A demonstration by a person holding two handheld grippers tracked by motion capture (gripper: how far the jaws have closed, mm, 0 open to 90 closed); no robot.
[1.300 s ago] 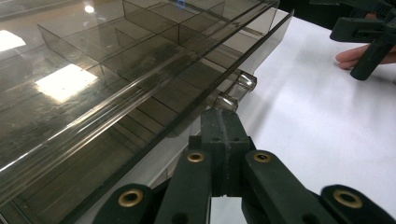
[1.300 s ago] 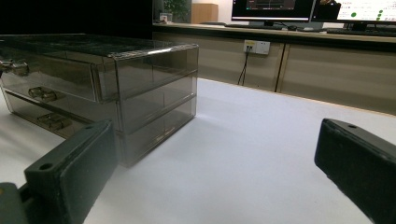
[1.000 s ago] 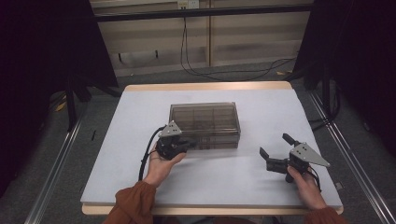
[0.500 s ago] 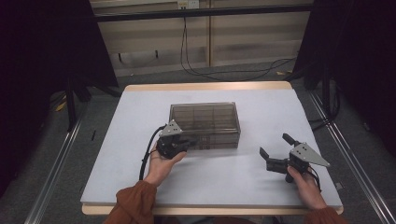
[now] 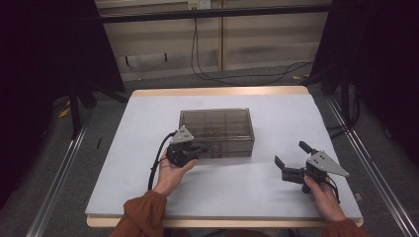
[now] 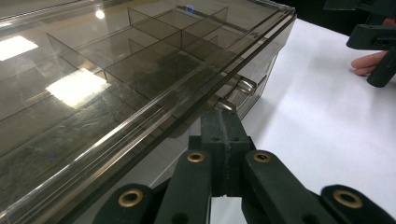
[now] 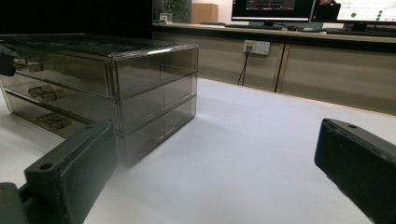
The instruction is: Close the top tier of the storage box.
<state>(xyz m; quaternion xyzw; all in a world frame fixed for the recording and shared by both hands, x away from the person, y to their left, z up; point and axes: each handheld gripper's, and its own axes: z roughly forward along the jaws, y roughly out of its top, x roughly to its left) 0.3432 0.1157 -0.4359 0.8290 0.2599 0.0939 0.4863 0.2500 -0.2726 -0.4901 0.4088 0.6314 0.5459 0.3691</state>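
White table (image 5: 148, 187) | my left gripper (image 6: 223, 122) is closed at top drawer handle (image 6: 239, 89) – drawer box (image 5: 216, 132) not yet opened | right gripper (image 5: 292, 159) wide open – it holds nothing.

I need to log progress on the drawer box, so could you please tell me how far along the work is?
Done so far: the left claw has shut at the clear handle of the top drawer on the smoky drawer box. In hand: that hold at the handle, though the drawer looks closed. Left: pulling it out. The right claw waits open on the table, apart from the box.
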